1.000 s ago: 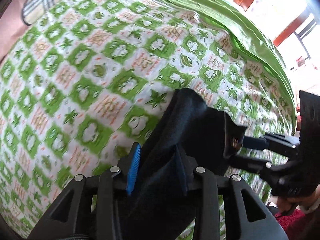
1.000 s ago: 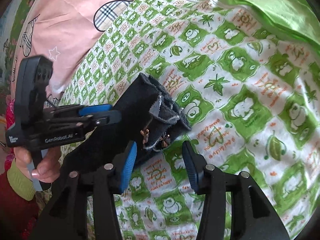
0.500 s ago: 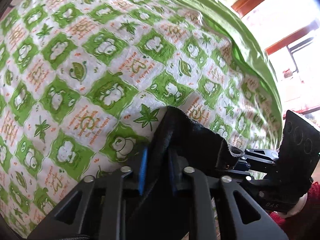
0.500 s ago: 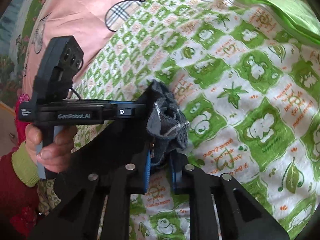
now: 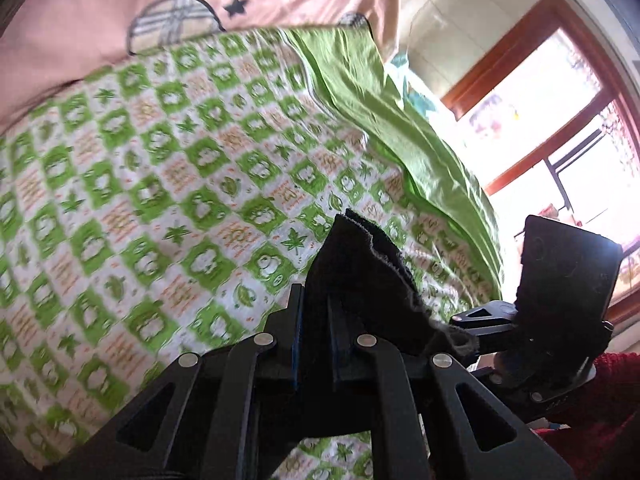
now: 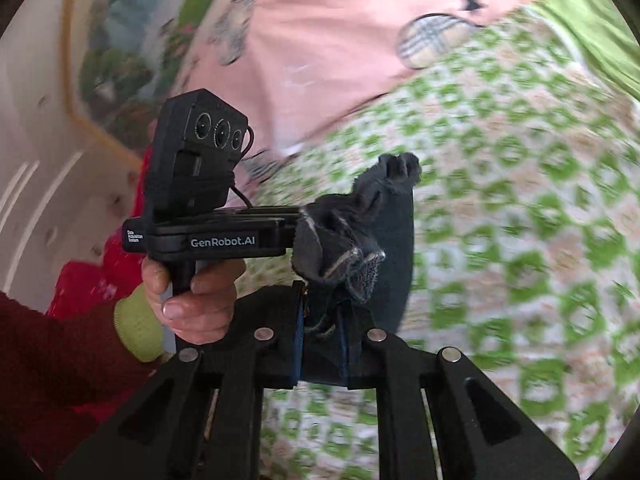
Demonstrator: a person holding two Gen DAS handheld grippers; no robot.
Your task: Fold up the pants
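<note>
The dark pants (image 5: 360, 276) hang in a bunched fold above the green-and-white bed sheet (image 5: 160, 200). My left gripper (image 5: 316, 304) is shut on one part of their edge, the blue pads pressing the cloth. My right gripper (image 6: 320, 308) is shut on the frayed edge of the pants (image 6: 344, 228) close beside it. In the right wrist view the left gripper (image 6: 294, 226) reaches in from the left, held by a hand (image 6: 192, 292). In the left wrist view the right gripper (image 5: 464, 320) comes in from the right. The lower part of the pants is hidden behind the fingers.
A pink quilt (image 5: 100, 8) lies at the far end of the bed. A plain green cover (image 5: 380, 100) runs along its far side. A bright window with a red-brown frame (image 5: 560, 120) stands beyond. A red sleeve with a green cuff (image 6: 132, 320) is at the left.
Both grippers went from open around the pants' edge to shut on it. They then rose together and tipped up, lifting the cloth off the sheet.
</note>
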